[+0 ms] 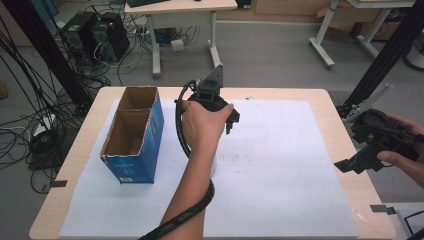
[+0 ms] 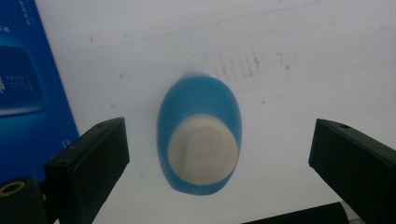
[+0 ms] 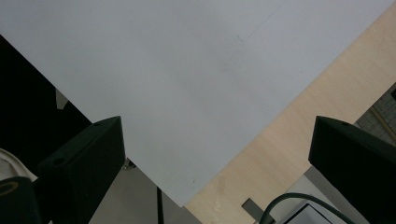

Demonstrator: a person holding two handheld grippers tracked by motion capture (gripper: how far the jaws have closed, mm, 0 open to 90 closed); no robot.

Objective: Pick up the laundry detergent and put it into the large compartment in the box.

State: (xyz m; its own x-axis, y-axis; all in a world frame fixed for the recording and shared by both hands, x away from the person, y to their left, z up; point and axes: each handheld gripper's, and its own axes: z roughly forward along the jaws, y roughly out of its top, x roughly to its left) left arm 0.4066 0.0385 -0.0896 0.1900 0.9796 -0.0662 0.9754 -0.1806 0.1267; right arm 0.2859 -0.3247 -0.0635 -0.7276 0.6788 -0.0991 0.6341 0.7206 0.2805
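While the person's left hand hangs over the middle of the white sheet, the left gripper it carries points straight down, jaws spread wide with nothing pinched between them. In the left gripper view a blue bottle with a cream cap stands upright on the paper, right below and between those two jaws, touching neither. Just beside it, toward the table's left edge, sits the blue cardboard box, its top open and split into two compartments (both look bare inside from the high view). Some faint smudges mark the sheet near the bottle.

Over at the table's right edge, the right hand holds the right gripper off past the sheet, well apart from the bottle. Its own view shows the jaws wide, nothing in them, looking down on the corner of the white sheet and a strip of the wooden table.
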